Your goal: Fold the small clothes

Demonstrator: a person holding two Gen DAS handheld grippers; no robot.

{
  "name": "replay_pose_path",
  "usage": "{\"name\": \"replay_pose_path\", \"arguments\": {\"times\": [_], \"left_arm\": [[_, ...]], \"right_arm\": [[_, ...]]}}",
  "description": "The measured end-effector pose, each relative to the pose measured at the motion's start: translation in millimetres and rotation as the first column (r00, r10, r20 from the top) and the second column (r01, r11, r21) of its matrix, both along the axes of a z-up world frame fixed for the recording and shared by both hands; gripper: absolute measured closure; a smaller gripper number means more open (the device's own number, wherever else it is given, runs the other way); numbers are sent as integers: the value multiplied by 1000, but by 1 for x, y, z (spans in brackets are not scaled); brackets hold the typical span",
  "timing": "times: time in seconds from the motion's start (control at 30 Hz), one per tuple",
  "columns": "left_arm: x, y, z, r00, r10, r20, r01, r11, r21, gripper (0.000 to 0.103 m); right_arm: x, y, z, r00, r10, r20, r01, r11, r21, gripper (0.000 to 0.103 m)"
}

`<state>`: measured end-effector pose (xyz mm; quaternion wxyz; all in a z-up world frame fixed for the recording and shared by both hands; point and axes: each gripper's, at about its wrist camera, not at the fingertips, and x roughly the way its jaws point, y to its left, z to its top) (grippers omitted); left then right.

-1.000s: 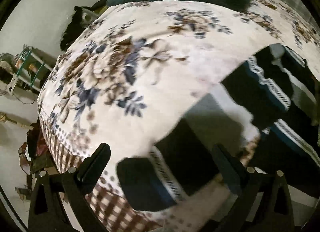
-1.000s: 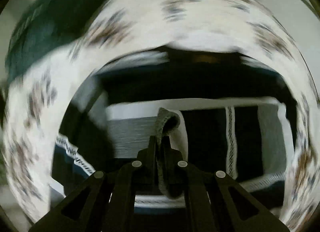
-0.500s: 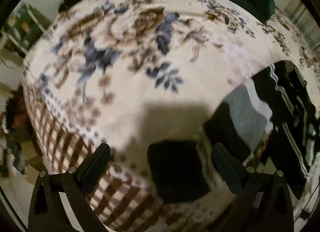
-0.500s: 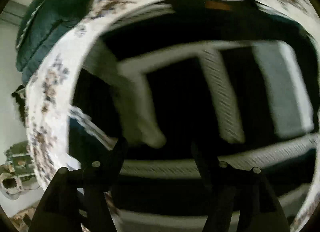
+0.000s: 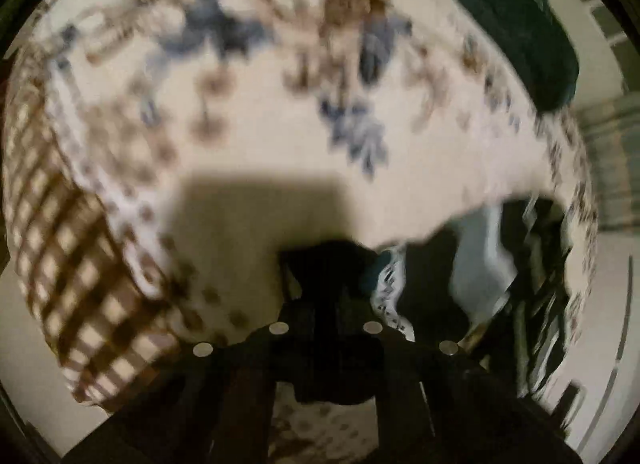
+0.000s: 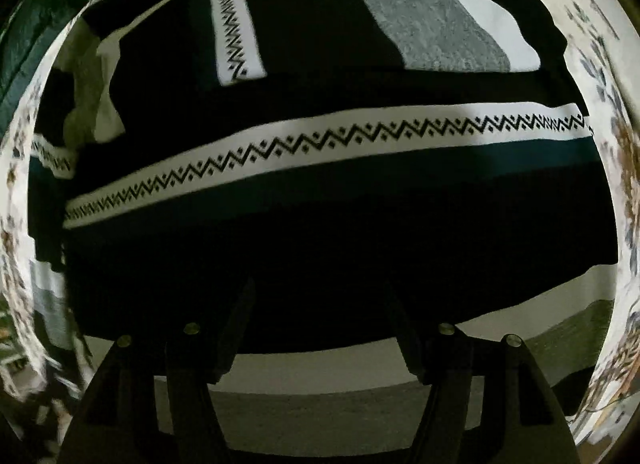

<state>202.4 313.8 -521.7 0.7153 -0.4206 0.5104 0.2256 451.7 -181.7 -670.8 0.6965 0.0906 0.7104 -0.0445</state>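
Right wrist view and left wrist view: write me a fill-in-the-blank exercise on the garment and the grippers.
1. The left gripper is shut on a ____ part of the garment.
2. The jaws of the right gripper stand ____ above the garment.
3. The garment's white band carries a black ____ pattern.
4. The garment lies on a blanket printed with ____.

Missing words: dark; open; zigzag; flowers

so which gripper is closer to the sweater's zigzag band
Right. The right gripper hangs open just over the sweater, below the zigzag band. The left gripper pinches a dark edge, off to the side.
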Motion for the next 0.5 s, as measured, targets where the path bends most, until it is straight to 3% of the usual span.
{"name": "replay_pose_path", "arguments": {"times": [0.23,0.33,0.43,0.5], "left_arm": [[33,84,44,988,60,140,-80,987,140,97],[46,103,40,982,69,177,-87,992,94,91],[38,108,22,975,122,188,-125,992,3,78],[23,107,3,963,196,186,-179,979,-102,56]], "right_arm": [[0,20,8,999,32,38,-33,999,12,35],[0,29,11,999,35,38,-35,999,17,35],[-1,35,13,999,39,33,-40,999,30,35],[-1,37,16,998,42,36,-43,998,40,35]]}}
